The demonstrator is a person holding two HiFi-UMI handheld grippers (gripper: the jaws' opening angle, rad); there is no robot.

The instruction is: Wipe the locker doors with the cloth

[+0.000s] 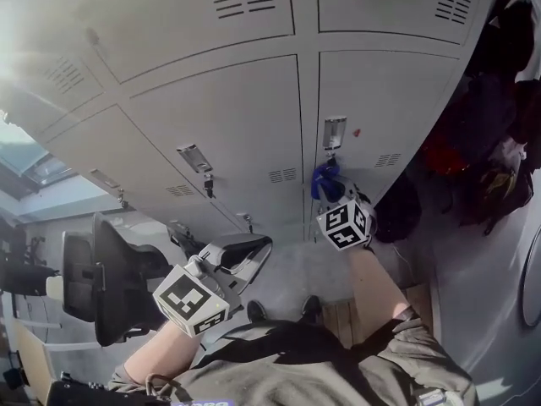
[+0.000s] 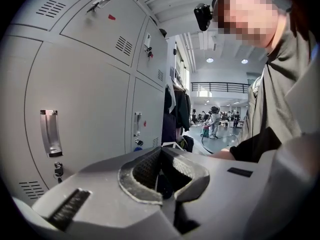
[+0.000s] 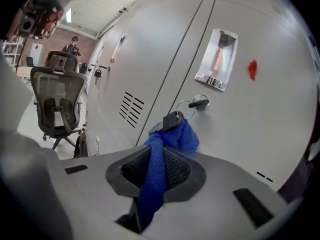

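My right gripper (image 3: 156, 160) is shut on a blue cloth (image 3: 172, 136), whose bunched end touches a grey locker door (image 3: 260, 119) just below its key and key ring (image 3: 189, 105). In the head view the blue cloth (image 1: 326, 180) sits under that door's recessed handle (image 1: 334, 132), with the right gripper (image 1: 341, 203) behind it. My left gripper (image 1: 254, 252) hangs lower left, away from the lockers, jaws together and holding nothing; in its own view the left gripper (image 2: 161, 168) points along the locker row (image 2: 80, 124).
A black mesh office chair (image 1: 114, 282) stands at the left, the same chair (image 3: 59, 101) showing in the right gripper view. Dark coats (image 1: 499, 150) hang at the right end of the lockers. A red mark (image 3: 252, 69) is on the door. People stand far down the hall (image 2: 215, 119).
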